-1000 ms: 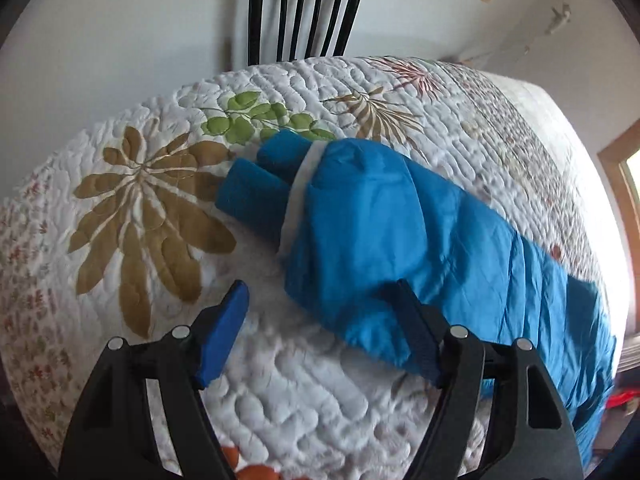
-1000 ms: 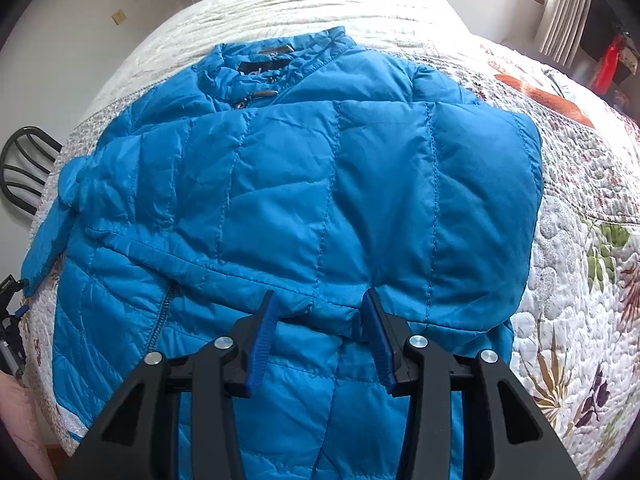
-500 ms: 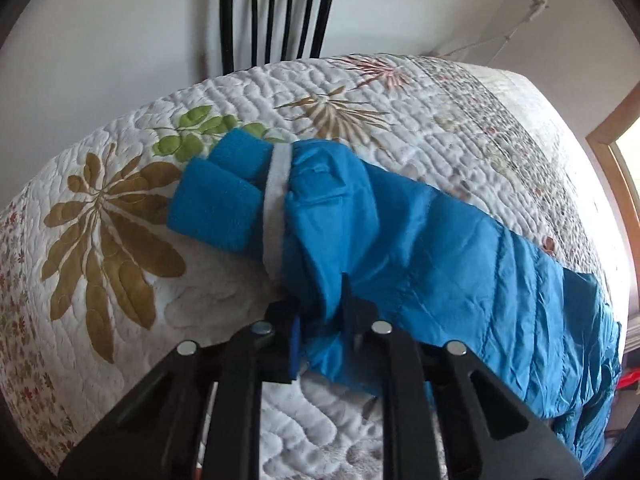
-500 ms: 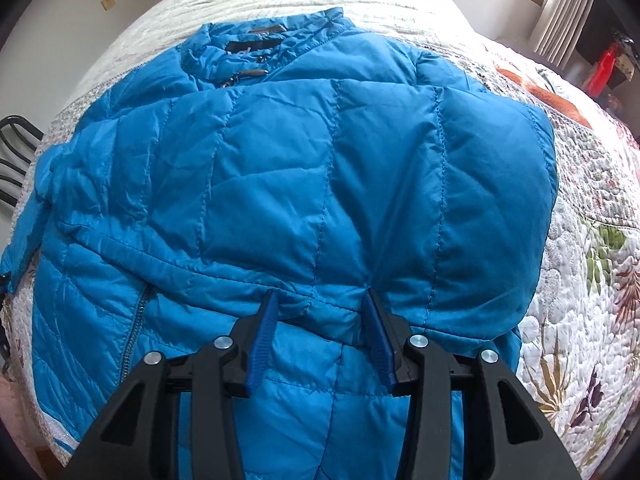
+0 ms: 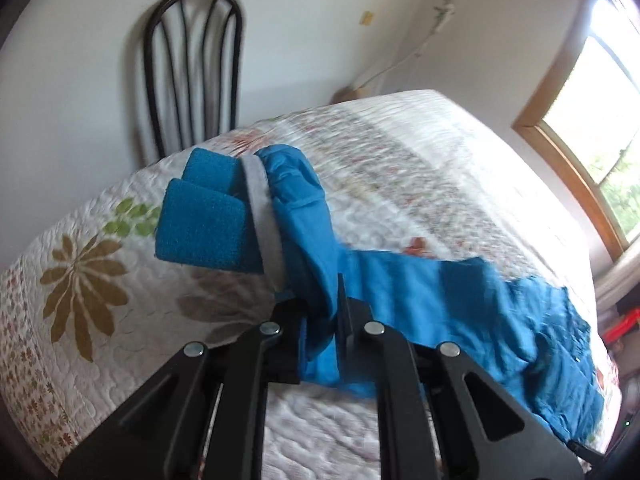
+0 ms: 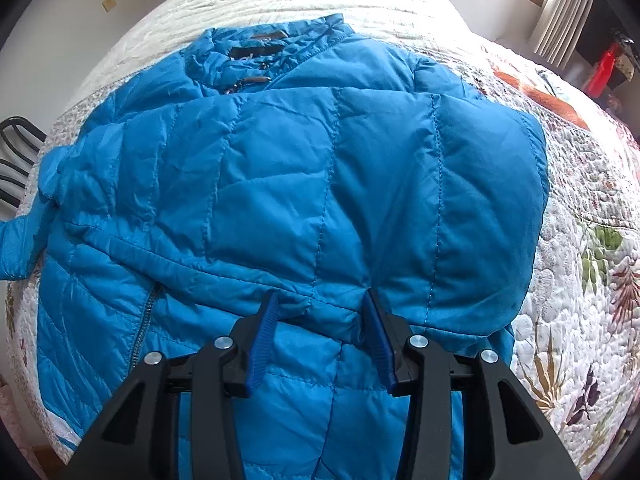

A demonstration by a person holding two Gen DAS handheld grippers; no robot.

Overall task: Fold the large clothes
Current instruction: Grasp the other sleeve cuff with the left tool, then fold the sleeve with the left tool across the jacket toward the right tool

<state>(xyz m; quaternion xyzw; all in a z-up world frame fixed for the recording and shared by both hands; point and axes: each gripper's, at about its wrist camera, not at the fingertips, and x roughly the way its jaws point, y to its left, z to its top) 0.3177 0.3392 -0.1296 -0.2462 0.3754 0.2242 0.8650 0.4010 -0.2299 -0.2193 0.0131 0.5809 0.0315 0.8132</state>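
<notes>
The left gripper (image 5: 325,322) has its black jaws clamped tight on a fold of thin, smooth blue fabric, the sleeve (image 5: 420,296) of a jacket. Ahead and left of the jaws the sleeve ends in a grey band and a fuzzy, boxy blue cuff (image 5: 202,228), raised above the quilt. To the right of the jaws the sleeve runs long and slack toward the far right edge of the bed.

The right gripper (image 6: 320,320) stands partly open, its ribbed blue pads pressing down on either side of a puffed ridge of the jacket body (image 6: 304,184); whether they pinch it cannot be told. The jacket is quilted in stitched panels, lying flat, its long axis running away from the jaws to the collar (image 6: 256,52) at the far end. A zipper lies left of the jaws.

Beneath is a bed (image 6: 580,280) under a white stitched floral quilt, with bare quilt right of the jaws and beyond the collar. A black metal chair (image 5: 192,68) stands past the bed's far edge.
</notes>
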